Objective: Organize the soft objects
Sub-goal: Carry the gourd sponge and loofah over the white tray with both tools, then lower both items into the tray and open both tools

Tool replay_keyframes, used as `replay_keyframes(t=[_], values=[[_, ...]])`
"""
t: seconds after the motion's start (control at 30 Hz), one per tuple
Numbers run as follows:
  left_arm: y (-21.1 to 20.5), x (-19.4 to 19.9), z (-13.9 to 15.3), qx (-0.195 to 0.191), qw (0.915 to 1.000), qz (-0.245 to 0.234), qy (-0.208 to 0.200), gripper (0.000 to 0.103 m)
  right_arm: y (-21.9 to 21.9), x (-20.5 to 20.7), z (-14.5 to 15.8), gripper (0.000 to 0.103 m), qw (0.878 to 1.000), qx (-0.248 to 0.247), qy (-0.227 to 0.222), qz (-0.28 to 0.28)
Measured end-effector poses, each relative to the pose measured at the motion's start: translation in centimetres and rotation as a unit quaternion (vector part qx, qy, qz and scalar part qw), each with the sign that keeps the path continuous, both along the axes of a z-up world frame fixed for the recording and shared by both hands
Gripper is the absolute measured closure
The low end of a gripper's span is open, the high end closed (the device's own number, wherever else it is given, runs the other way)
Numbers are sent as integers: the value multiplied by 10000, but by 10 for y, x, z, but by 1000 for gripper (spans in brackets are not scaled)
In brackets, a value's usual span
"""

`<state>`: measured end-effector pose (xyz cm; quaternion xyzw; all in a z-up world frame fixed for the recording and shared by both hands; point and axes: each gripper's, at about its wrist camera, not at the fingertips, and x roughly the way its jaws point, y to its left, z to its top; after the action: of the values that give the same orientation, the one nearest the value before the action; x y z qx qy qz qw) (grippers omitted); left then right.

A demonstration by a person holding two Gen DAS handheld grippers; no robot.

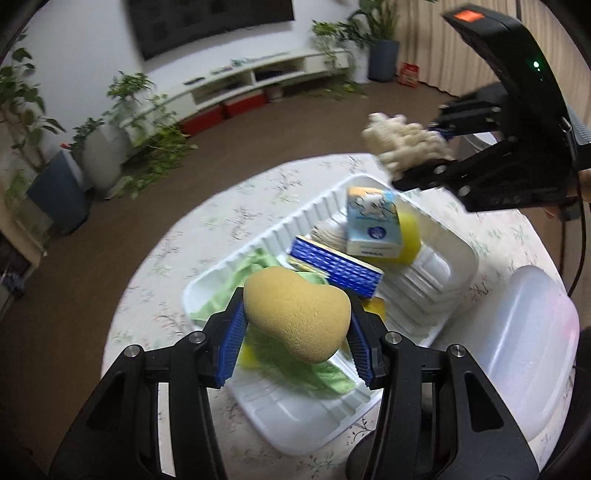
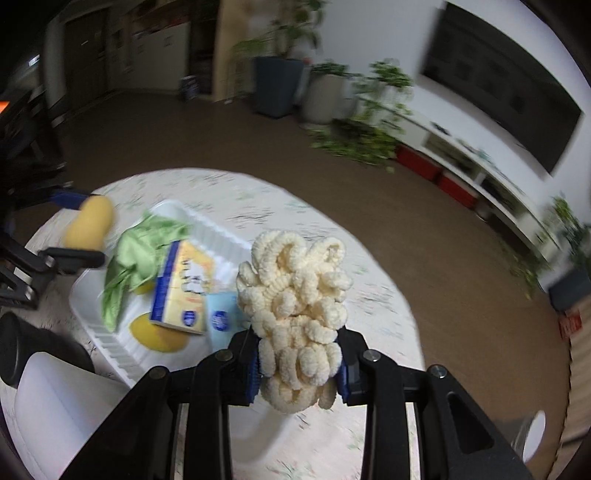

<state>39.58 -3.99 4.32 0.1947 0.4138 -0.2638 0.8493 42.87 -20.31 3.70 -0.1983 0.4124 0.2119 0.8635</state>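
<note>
I see a living room with brown carpet (image 1: 258,140), a dark screen (image 1: 207,22) on the white wall, a long low white shelf unit (image 1: 240,81) and potted plants (image 1: 122,110) along it. My round desk (image 1: 229,221) carries a pale floral cloth. On it sits a white ribbed tray (image 1: 280,225) holding a green cloth (image 1: 255,262), two tissue packs (image 1: 373,225) and yellow sponges (image 2: 159,332); a translucent bin (image 1: 524,332) stands just beside the tray. My left tongs (image 1: 297,332) are clenched on a tan teardrop sponge (image 1: 299,314), held above the tray's near end. My right tongs (image 2: 297,373) grip a cream chenille bundle (image 2: 295,295) — raised over the desk, past the tray's far corner.
</note>
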Motion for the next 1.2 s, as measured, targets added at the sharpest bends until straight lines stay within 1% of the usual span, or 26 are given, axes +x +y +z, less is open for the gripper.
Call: replay_keyframes(t=[0.23,0.37,0.5,0.57,0.7,0.97,1.07,1.13,1.2], values=[[-7,5,-15,-171,9990,-343,226,55,30,7,-22,69,9975,-92,302,635],[-18,-1,-23,-74,9977,-629,242,54,43,9,-31,69,9953,-104,398,872],[-24,-4,-26,-66,9966,-781,261,52,54,12,-44,69,9930,-314,525,1010],[-25,-3,-29,-82,9965,-780,294,52,58,12,-48,68,9924,-353,538,1052],[-22,-4,-34,-303,9961,-753,350,52,57,14,-50,68,9916,-322,597,1101],[-16,-5,-33,-397,9968,-627,308,49,58,9,-51,68,9894,-453,530,1275],[-16,-6,-30,-403,9976,-519,221,42,61,8,-52,67,9883,-569,538,1305],[-14,-3,-27,-385,9983,-413,134,29,64,8,-51,65,9880,-621,544,1304],[-10,-2,-26,-412,9986,-313,104,23,63,8,-50,62,9881,-645,512,1301]])
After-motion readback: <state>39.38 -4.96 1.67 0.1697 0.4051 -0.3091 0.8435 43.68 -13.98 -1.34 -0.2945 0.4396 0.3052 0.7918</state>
